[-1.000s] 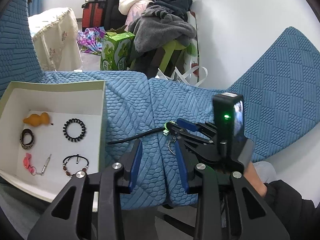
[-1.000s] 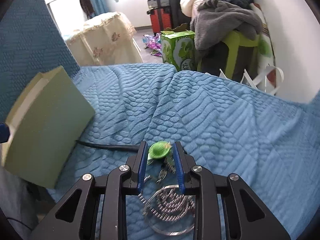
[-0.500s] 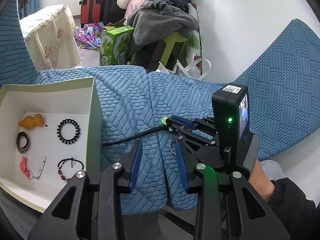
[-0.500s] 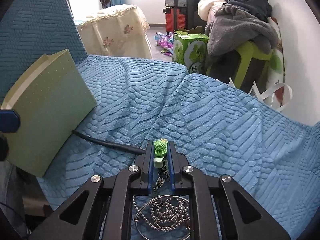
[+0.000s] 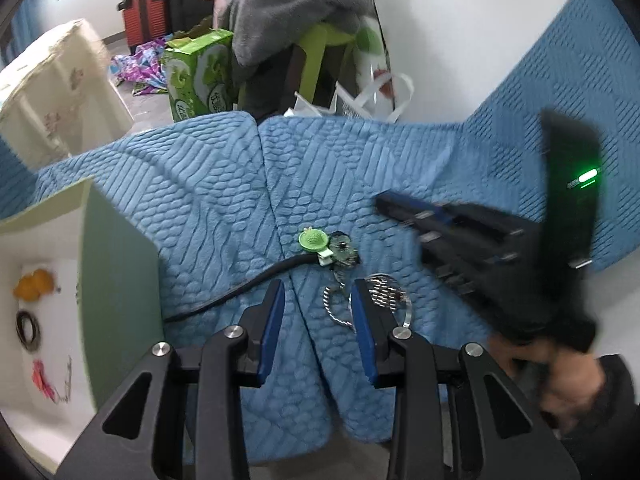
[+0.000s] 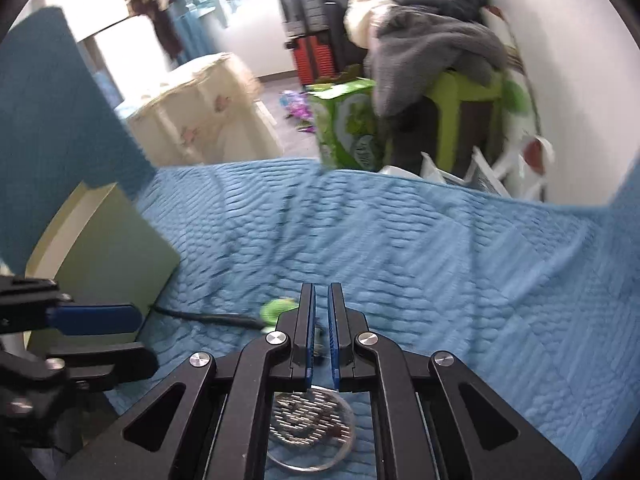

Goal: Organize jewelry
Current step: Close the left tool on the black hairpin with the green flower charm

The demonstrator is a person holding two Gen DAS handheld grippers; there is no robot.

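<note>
Underneath, blue quilted sofa cover (image 5: 224, 184), cluttered room.

Both wrist cameras looked steeply down, close over the blue quilted cover (image 5: 224, 200). The left view faced twelve o'clock with the box (image 5: 116, 256) at nine; both shared the green charm (image 5: 314, 239) and the black cable (image 6: 208, 316).

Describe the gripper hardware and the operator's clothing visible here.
Both grippers, left gripper and right gripper, are black linkage frames with silver pivot bolts and blue finger pads. The right one carries a black upright module with a green LED. The right hand wears a dark sleeve.
</note>
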